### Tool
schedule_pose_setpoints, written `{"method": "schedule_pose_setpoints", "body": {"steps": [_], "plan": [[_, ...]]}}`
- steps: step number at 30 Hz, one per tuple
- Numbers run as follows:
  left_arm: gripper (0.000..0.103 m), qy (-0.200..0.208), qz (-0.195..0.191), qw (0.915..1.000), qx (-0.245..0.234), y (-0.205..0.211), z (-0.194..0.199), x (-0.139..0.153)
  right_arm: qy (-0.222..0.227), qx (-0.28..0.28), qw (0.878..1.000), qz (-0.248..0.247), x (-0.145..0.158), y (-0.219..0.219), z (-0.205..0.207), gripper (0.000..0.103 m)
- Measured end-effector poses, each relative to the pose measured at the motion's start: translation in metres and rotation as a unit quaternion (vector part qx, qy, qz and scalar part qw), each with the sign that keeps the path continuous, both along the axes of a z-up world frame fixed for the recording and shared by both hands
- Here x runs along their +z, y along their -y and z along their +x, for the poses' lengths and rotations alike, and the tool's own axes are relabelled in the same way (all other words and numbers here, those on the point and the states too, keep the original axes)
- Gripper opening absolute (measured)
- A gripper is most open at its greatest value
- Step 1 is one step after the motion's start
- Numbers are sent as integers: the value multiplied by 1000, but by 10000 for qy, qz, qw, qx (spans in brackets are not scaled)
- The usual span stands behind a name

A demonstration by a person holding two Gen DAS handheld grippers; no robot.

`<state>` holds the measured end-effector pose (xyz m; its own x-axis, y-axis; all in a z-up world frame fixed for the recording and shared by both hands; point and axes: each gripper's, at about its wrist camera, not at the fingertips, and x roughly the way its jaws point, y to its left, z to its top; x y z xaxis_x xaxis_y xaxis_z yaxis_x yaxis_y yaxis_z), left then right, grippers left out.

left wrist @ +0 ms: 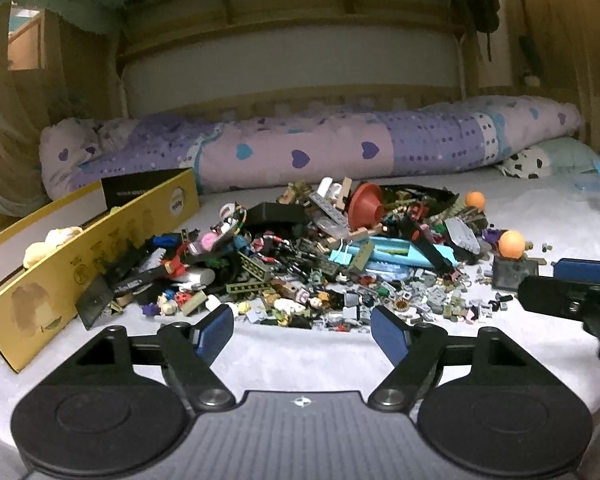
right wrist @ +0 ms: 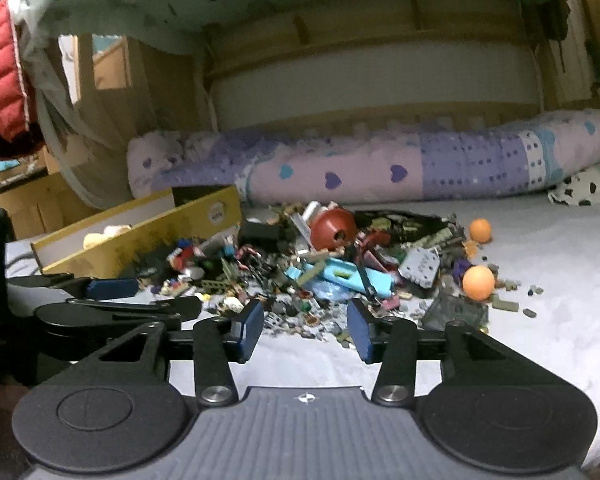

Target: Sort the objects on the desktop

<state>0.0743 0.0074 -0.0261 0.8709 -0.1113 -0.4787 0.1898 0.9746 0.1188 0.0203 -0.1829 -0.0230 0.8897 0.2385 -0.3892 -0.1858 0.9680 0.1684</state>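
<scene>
Nearest the left wrist camera, the left gripper hangs low over the pale bed sheet, its two blue-padded fingers spread wide apart with nothing between them. The right gripper is likewise apart and empty, its blue pads just short of the near edge of the clutter. In the right wrist view the left gripper shows at the left edge; in the left wrist view the right gripper pokes in from the right edge.

Just beyond both sets of fingertips lies the pile of toy pieces, a dense heap of small bricks, figures and scraps spread across the middle of the sheet, with loose grey bits scattered along its near right side. Within it, one light blue plastic tray lies flat near the centre, one grey studded plate tilts to its right, and one reddish-brown funnel-shaped piece sits on its side toward the back. Two orange balls rest at the right fringe, the second ball farther back.

Left of the heap, touching its edge, one long yellow cardboard box stands open, with pale, rounded items inside that are too blurred to name.

Behind everything, one rolled quilt patterned with purple hearts and dots stretches along the wooden bed frame, with one spotted pillow at its right end.
</scene>
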Motion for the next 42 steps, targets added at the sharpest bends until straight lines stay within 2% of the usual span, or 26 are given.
{"method": "schedule_pose_setpoints", "body": {"steps": [5,10,17,21,24,27,30,33,35,37,39,42], "plan": [[77,19,-66,9998,-163,1,-3,-1,-312,-83,9995,56,-9,1,11,49],[76,30,93,9997,-215,4,-4,-6,-559,-61,9979,319,-14,4,15,55],[74,115,71,9999,11,-1,4,-2,-529,-66,9984,162,-16,-2,16,59],[72,2,-86,9999,104,2,22,-2,-553,-139,9983,118,-18,-3,19,61],[72,-42,-107,9999,45,11,37,-5,-385,-289,9988,-43,-18,-5,25,62],[68,112,30,9998,-171,25,46,-9,-132,-317,9989,-307,-13,-9,37,62],[66,224,-73,9985,-484,32,50,-10,18,-376,9971,-663,-13,-11,49,61],[66,347,-183,9967,-715,33,51,-14,-9,-424,9958,-815,-18,-8,56,60],[66,326,-277,9955,-846,33,52,-21,-98,-411,9960,-790,-26,-3,58,59],[66,263,-208,9949,-956,38,56,-31,-129,-332,9959,-832,-39,-1,59,52],[66,246,-124,9937,-1087,45,57,-42,-144,-265,9938,-1073,-53,-4,58,45],[65,240,-58,9899,-1397,51,56,-54,-250,-226,9917,-1241,-69,-8,57,44]]}}
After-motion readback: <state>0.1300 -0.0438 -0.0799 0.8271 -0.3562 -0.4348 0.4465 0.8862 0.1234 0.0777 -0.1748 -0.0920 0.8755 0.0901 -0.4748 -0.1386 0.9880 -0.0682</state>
